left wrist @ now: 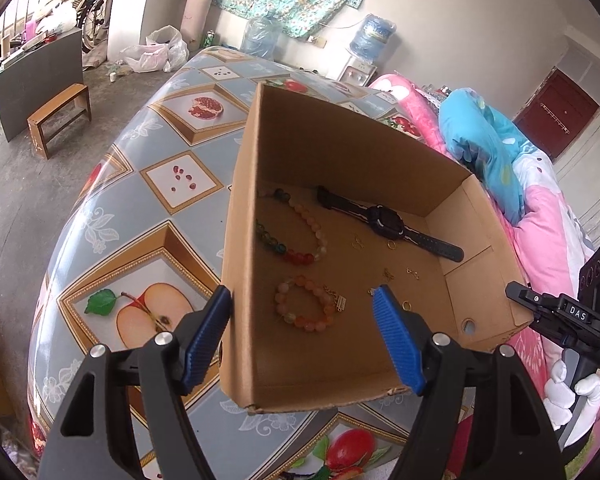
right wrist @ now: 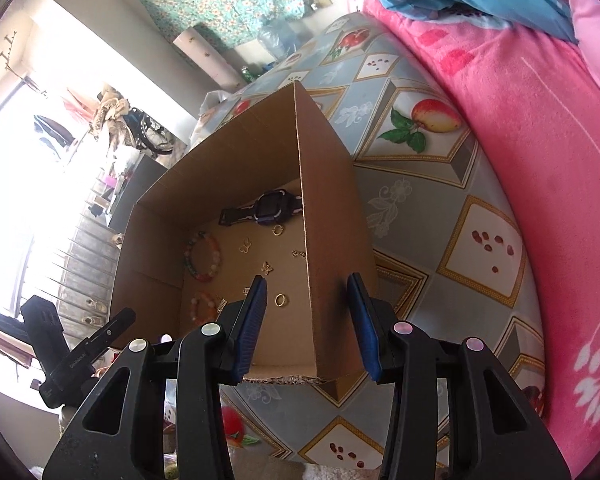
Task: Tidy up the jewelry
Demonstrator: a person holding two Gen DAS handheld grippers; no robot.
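On the fruit-print table [left wrist: 172,216] my left gripper [left wrist: 302,330] and right gripper [right wrist: 310,322] each straddle a wall of the cardboard box [left wrist: 340,152], jaws open, jewelry already inside, so next I'd close to grip it.

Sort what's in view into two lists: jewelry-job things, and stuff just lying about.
Job:
cardboard box
black watch
multicolour bead bracelet
pink-orange bead bracelet
small gold rings and charms

Lying about:
pink blanket
blue pillow
wooden stool
water jug
plastic bags
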